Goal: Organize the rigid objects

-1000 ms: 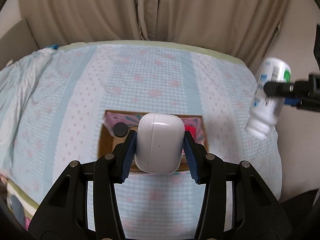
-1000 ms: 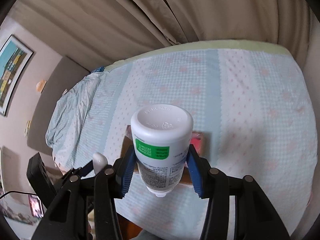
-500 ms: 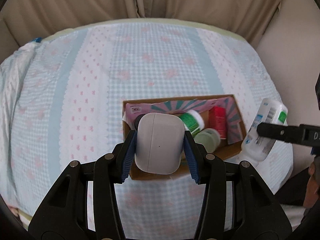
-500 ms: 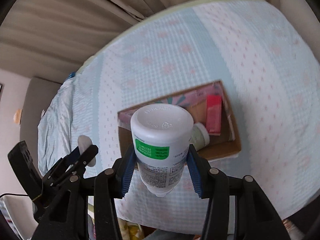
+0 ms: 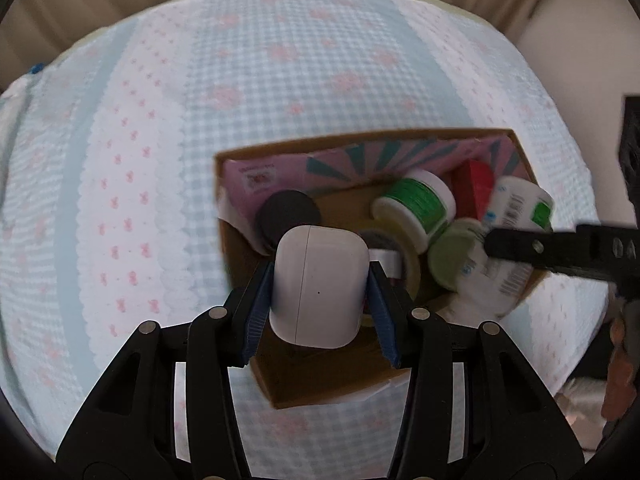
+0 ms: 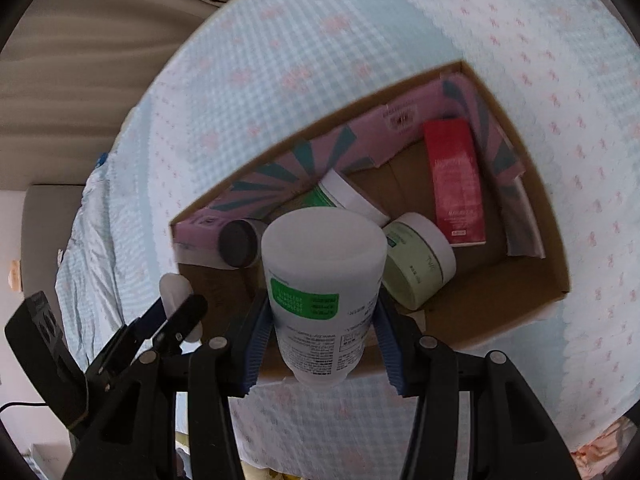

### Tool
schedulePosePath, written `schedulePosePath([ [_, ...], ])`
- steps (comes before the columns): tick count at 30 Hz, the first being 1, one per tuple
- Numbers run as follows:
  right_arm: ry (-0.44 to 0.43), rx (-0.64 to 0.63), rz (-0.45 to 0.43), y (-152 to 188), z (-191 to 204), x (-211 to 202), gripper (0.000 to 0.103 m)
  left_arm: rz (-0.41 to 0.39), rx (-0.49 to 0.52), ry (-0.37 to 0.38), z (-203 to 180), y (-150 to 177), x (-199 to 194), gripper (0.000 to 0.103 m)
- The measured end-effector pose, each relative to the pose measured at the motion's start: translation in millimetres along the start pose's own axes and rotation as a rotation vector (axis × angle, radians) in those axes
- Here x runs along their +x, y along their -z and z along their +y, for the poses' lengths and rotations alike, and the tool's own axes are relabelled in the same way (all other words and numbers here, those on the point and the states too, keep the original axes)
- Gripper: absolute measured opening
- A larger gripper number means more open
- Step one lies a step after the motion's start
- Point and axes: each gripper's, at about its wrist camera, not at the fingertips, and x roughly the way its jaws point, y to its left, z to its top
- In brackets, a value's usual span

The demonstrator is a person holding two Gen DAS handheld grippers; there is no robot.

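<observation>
Judging progress, most items already lay in the cardboard box (image 6: 532,200) on the bed (image 5: 160,160). My right gripper (image 6: 322,320) clamped the white bottle (image 6: 322,280) at six o'clock; my left gripper (image 5: 318,292), the earbud case (image 5: 318,284), both undropped.

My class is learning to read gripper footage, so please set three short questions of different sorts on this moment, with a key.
1. True or false: the left gripper holds a white case.
2. The right gripper grips: A) the red carton B) the white bottle C) the green jar
3. Fill in: the green jar lies inside the cardboard ____.

Key: 1 true; 2 B; 3 box.
</observation>
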Motion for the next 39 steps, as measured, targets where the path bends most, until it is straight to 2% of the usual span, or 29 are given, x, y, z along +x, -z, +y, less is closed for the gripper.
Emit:
schedulePosePath([
  [2,0.004,0.005,0.004,-3,-1,4,0.047,0.015,0.007,0.020,-2,2,2,0.046],
  [4,0.064,-0.021,0.008,-6,2,7,0.048,0.016,0.017,0.026,-4,3,0,0.076],
  [5,0.082,-0.033,0.005,-7,4,7,0.050,0.014,0.018,0.031,-4,2,-1,0.103],
  [6,0.097,-0.041,-0.002,-6,5,6,0.060,-0.003,0.016,0.036,-4,3,-5,0.103],
  [7,0.119,-0.040,-0.004,-6,6,4,0.077,-0.011,0.015,0.041,-4,2,-8,0.103],
  [9,0.158,-0.038,-0.040,-5,4,-7,0.096,-0.020,0.010,0.044,-3,2,-14,0.103],
  [10,0.174,-0.041,-0.063,-4,3,-13,0.103,-0.026,0.005,0.044,-2,3,-17,0.103],
  [14,0.236,-0.036,-0.103,2,-5,-29,0.103,-0.036,-0.015,0.048,-1,7,-26,0.103],
  [20,0.213,-0.020,-0.137,6,-7,-42,0.103,-0.061,-0.031,0.026,-3,11,-47,0.103],
  [25,0.191,-0.060,-0.160,10,-2,-64,0.103,-0.093,-0.057,-0.014,-14,10,-75,0.103],
  [33,0.182,-0.220,-0.217,20,8,-141,0.103,-0.225,-0.118,-0.079,-59,6,-166,0.103],
  [39,0.214,-0.364,-0.341,41,19,-234,0.103,-0.370,-0.086,-0.112,-117,10,-258,0.103],
])
